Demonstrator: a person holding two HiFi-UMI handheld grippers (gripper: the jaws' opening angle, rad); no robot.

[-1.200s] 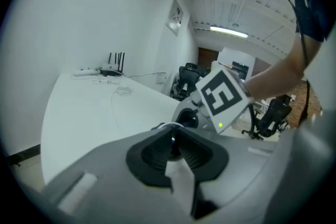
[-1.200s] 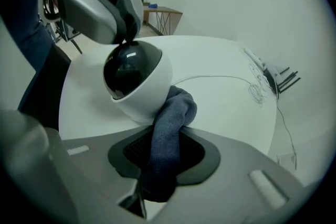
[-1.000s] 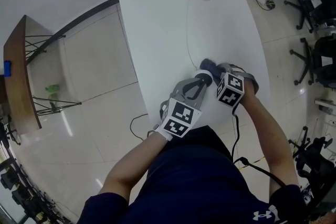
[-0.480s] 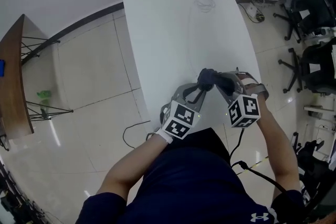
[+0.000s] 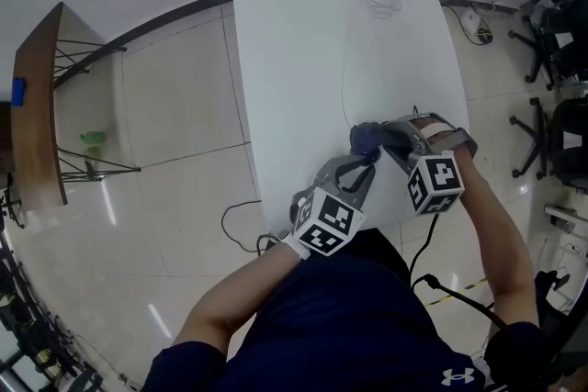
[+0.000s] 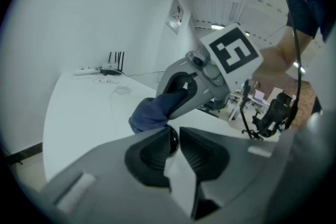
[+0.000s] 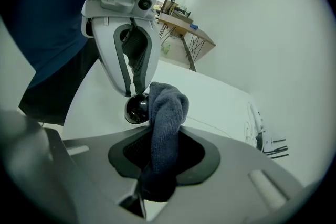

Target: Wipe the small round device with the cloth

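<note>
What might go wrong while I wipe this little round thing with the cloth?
The small round device sits only at the tips of the left gripper; its jaws have just been closing on it, and a push from the cloth in the right gripper may pop it out. Near the table edge, it could roll off.

Person: navy short-sleeved shirt (image 5: 349, 326), white logo (image 5: 457, 376) at the right shoulder; black cable (image 5: 447, 291) across its right side. Left gripper (image 5: 366, 162) and right gripper (image 5: 388, 140): grey moulded shells, dark ribbed pads (image 6: 202, 149), each bearing a white cube (image 5: 326, 223) with black square markers. Left jaws have just been closing, the small round device (image 7: 137, 109) between them.
</note>
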